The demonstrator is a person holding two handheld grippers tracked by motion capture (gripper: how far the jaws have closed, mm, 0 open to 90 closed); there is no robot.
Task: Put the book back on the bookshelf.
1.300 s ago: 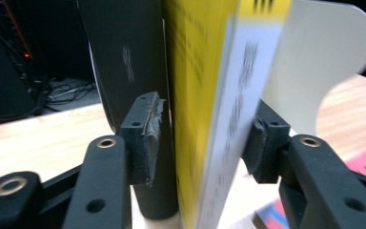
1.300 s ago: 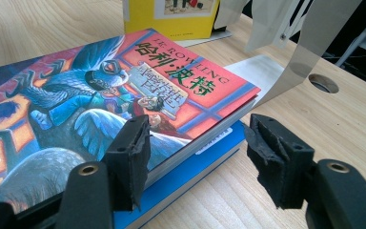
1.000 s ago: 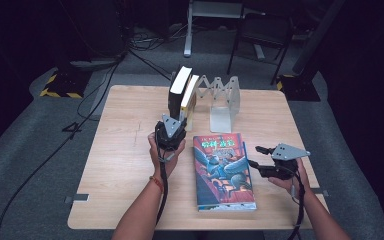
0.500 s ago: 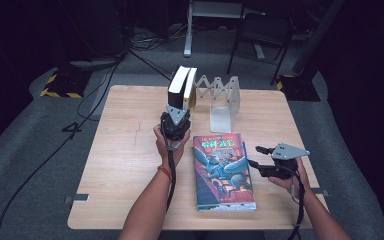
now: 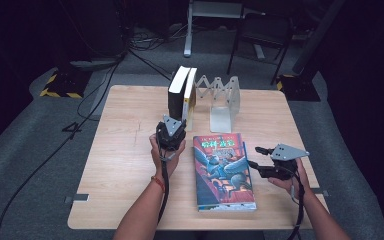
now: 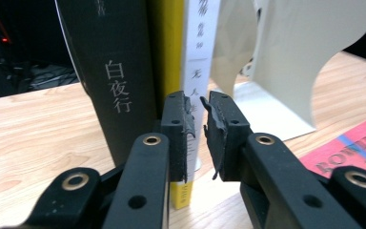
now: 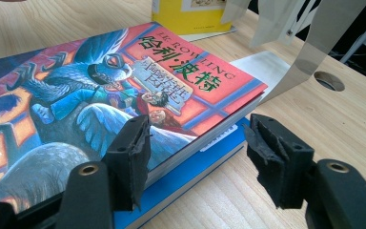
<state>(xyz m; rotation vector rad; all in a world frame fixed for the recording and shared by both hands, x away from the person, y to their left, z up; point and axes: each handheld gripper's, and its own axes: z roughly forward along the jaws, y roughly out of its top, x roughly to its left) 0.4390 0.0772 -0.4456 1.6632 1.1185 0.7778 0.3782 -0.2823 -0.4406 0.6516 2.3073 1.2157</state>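
Two books stand upright at the back of the table, a dark one and a yellow-and-white one pressed against it. My left gripper points at their spines from just in front. Its jaws have just been closing and stand nearly together with nothing between them. A colourful illustrated book lies flat on a blue book. My right gripper is open at its right edge, one jaw over the cover corner, the other beside it.
A white folding book rack stands right of the upright books. The wooden table has bare room on its left half. Chairs, stands and cables sit on the dark floor beyond the far edge.
The left hand shifted slightly toward the standing books and back. The upright books now stand closer together. The right hand has stayed where it was.
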